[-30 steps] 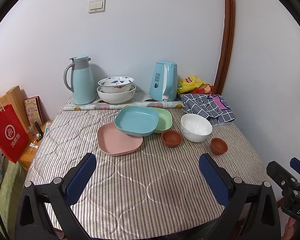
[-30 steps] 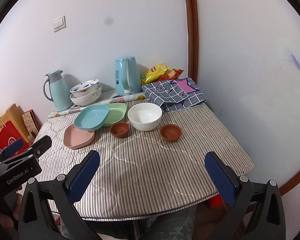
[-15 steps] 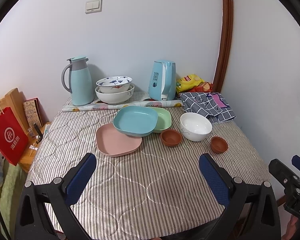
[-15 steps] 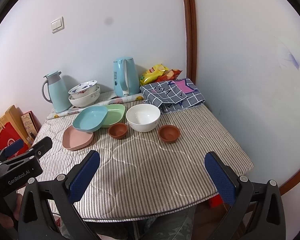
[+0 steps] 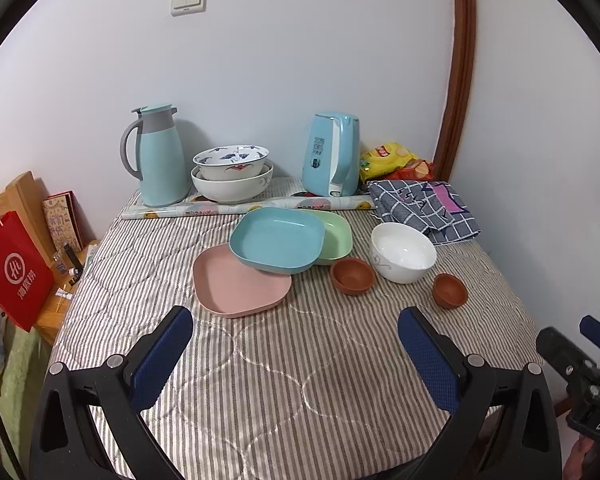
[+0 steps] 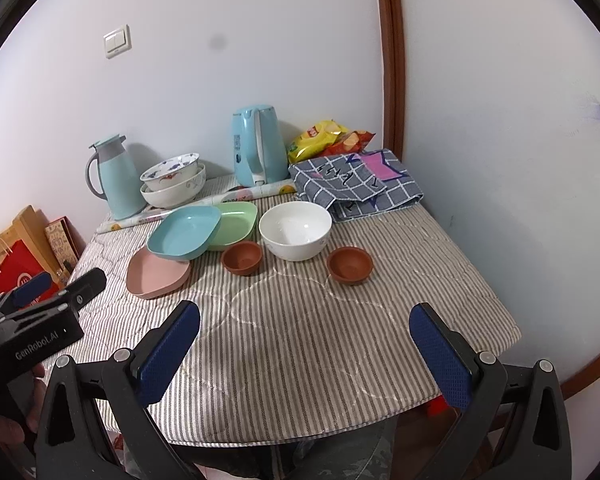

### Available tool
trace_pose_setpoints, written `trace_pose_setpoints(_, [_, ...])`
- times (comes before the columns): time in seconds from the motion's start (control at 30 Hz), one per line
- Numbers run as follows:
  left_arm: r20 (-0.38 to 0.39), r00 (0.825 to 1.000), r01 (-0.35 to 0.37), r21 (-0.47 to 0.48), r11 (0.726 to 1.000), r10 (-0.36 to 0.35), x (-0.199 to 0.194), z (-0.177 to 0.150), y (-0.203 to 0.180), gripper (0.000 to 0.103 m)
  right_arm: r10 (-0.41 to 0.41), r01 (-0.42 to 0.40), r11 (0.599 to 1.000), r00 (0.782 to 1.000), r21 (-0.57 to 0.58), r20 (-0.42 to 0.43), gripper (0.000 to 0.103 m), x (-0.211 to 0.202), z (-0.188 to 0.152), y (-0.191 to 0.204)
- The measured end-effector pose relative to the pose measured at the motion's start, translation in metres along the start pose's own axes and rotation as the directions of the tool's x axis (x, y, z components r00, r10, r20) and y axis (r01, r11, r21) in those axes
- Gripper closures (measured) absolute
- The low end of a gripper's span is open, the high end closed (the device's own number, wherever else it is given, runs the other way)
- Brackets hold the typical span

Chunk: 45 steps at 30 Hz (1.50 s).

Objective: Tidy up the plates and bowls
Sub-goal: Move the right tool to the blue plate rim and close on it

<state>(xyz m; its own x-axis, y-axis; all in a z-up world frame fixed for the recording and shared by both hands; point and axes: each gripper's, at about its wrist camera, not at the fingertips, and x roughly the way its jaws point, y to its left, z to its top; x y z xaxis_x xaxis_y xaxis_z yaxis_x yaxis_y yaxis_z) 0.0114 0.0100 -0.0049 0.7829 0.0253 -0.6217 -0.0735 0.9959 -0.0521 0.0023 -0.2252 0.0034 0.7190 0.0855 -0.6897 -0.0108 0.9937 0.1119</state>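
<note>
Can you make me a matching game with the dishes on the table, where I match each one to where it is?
Things:
1. blue plate
2. pink plate
3. white bowl
4. patterned bowl

Places:
A. nested in a bigger white bowl by the wall
B. between the two small brown bowls
C. lowest of the plates, nearest the camera
D. resting on top of the pink and green plates

Pairs: 1-D, 2-C, 3-B, 4-A
</note>
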Motion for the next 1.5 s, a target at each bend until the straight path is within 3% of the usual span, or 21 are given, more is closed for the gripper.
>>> trace_pose_setpoints(0.43, [-0.035, 0.999, 0.006, -0.020, 1.000, -0.007, 0.032, 0.019, 0.013, 0.000, 0.066, -0.067, 0.998, 0.998, -0.021, -0.021, 0.000, 0.028, 0.018, 0.020])
trace_pose_setpoints(0.87, [-0.069, 0.998, 0.002, -0.046, 0.999, -0.005, 0.067, 0.037, 0.030, 0.002, 0.142, -0.141, 0.990, 0.989, 0.027, -0.049, 0.001, 0.064, 0.038, 0.030])
trace_pose_setpoints(1.5, [-0.117, 0.993, -0.009, -0.101, 0.995, -0.003, 0.119, 0.061, 0.077, 0.013, 0.101, -0.096, 0.995, 0.984, 0.043, -0.146, 0.011, 0.134, 0.063, 0.053])
